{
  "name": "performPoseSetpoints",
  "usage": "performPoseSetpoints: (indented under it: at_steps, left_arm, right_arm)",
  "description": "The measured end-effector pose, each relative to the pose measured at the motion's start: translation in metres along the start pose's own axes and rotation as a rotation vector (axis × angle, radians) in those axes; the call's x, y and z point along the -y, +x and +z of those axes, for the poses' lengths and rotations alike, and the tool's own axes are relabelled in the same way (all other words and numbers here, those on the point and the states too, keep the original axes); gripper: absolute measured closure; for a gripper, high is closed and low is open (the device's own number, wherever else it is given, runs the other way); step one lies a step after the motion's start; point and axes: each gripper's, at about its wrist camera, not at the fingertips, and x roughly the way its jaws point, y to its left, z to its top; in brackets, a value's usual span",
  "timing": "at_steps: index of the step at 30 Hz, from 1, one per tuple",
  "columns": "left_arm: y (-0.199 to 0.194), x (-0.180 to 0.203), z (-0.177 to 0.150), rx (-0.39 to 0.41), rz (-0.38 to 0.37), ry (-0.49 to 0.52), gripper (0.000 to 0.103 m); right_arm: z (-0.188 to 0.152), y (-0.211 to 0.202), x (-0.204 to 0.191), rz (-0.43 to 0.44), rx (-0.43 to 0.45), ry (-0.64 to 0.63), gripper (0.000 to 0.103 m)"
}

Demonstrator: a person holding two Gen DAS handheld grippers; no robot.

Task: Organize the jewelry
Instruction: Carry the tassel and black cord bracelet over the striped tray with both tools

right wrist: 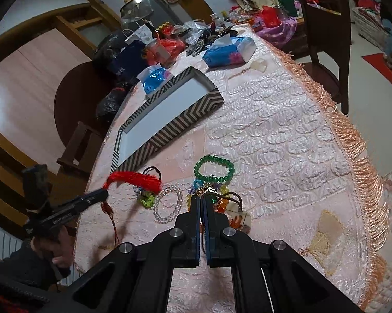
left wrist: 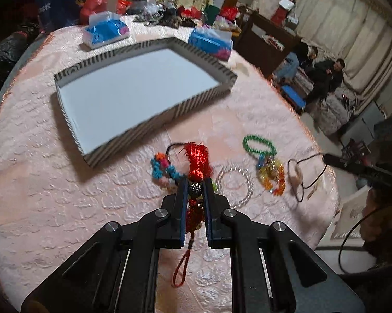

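Fingers [left wrist: 181,190] of the left gripper [left wrist: 195,182] pinch a red tassel charm [left wrist: 196,161] by its bead, the knot partly hidden. The right gripper [right wrist: 200,200] seems nearly closed on a cord [right wrist: 228,195], grip unclear. Bracelets [left wrist: 259,144] at two o'clock; striped box [left wrist: 154,117] at eleven.

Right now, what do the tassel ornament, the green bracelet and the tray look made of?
Tassel ornament, clamped in the left hand-held gripper: glossy red thread, likely silk or synthetic, with a dark patterned bead that looks like metal. Green bracelet: round shiny beads, glass, stone or plastic; can't tell which. Tray: apparently printed cardboard, striped matte walls and plain white floor.
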Motion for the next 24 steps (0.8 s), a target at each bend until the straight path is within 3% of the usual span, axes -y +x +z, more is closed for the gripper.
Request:
performPoseSetpoints:
  at_steps: [14, 24]
  left_arm:
    - [-0.020, 0.003, 0.012, 0.053, -0.013, -0.019, 0.093]
    - [-0.032, 0.006, 0.027, 0.089, -0.019, -0.010, 0.093]
  right_arm:
    - [0.017, -0.022, -0.013, 0.017, 0.048, -0.039, 0.101]
    - [0.030, -0.018, -0.017, -0.021, 0.039, -0.077, 0.101]
